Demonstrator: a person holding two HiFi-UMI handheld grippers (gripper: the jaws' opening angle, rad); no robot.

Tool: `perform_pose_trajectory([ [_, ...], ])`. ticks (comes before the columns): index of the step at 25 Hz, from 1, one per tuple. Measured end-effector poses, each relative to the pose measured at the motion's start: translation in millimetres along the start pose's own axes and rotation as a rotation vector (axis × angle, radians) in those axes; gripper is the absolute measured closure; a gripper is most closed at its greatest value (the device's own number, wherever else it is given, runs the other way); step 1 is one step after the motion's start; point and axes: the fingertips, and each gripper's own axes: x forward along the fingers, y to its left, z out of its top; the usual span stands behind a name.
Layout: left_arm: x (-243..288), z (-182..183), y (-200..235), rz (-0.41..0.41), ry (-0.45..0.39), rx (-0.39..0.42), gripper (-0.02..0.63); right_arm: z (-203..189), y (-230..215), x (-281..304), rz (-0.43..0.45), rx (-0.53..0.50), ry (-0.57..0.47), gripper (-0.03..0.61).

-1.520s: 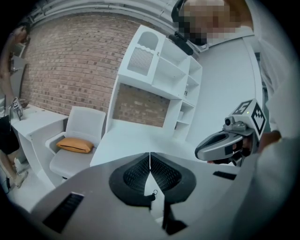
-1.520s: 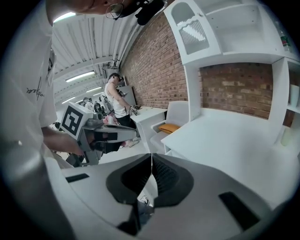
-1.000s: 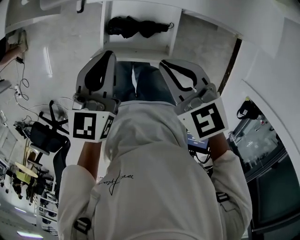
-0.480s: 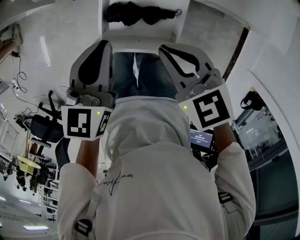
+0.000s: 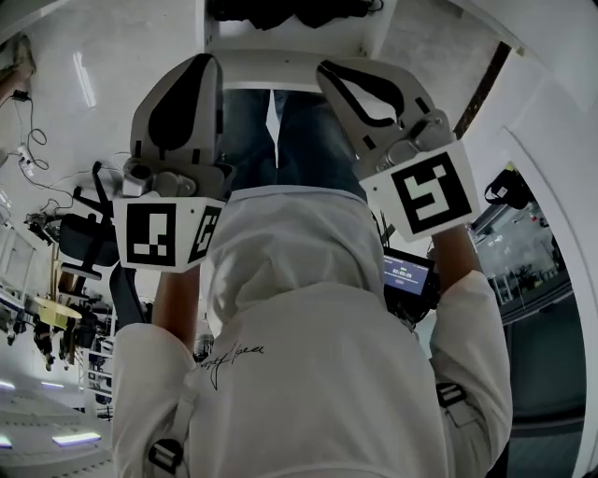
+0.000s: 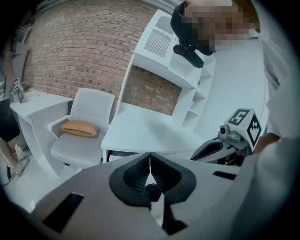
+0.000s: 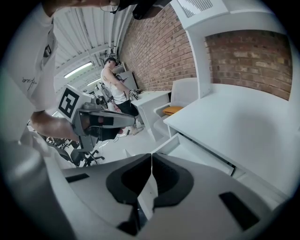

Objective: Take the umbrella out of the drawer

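Observation:
In the head view a black folded umbrella (image 5: 280, 9) lies in an open white drawer (image 5: 290, 63) at the top edge, mostly cut off by the frame. My left gripper (image 5: 204, 67) and right gripper (image 5: 334, 73) are held side by side just short of the drawer front, both pointing at it. Both are shut with nothing between the jaws. The left gripper view shows its jaws (image 6: 150, 159) closed over the white desk (image 6: 140, 131). In the right gripper view the jaws (image 7: 151, 161) are closed above the open drawer (image 7: 187, 150), whose inside is hidden there.
A white chair (image 6: 79, 140) with an orange cushion (image 6: 79, 128) stands left of the desk. White shelves (image 6: 187, 89) rise behind the desk against a brick wall (image 6: 79, 51). A person (image 7: 115, 89) stands at a far table.
Both grippers have sunk and look larger in the head view. The drawer with the umbrella has slid to the picture's top edge. Both jaws have stayed closed.

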Motion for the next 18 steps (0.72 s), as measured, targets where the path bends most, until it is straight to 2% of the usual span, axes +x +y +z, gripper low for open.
perform_pose_trajectory([
  [9, 14, -20, 8, -0.017, 0.024, -0.037, 0.597, -20, -10, 24, -0.008, -0.049, 0.070, 0.552],
  [15, 18, -25, 18, 0.002, 0.010, -0.080, 0.597, -21, -16, 37, 0.010, -0.026, 0.084, 0.552],
  [18, 22, -33, 20, -0.002, 0.022, -0.084, 0.597, -27, -20, 47, -0.008, -0.066, 0.102, 0.552],
])
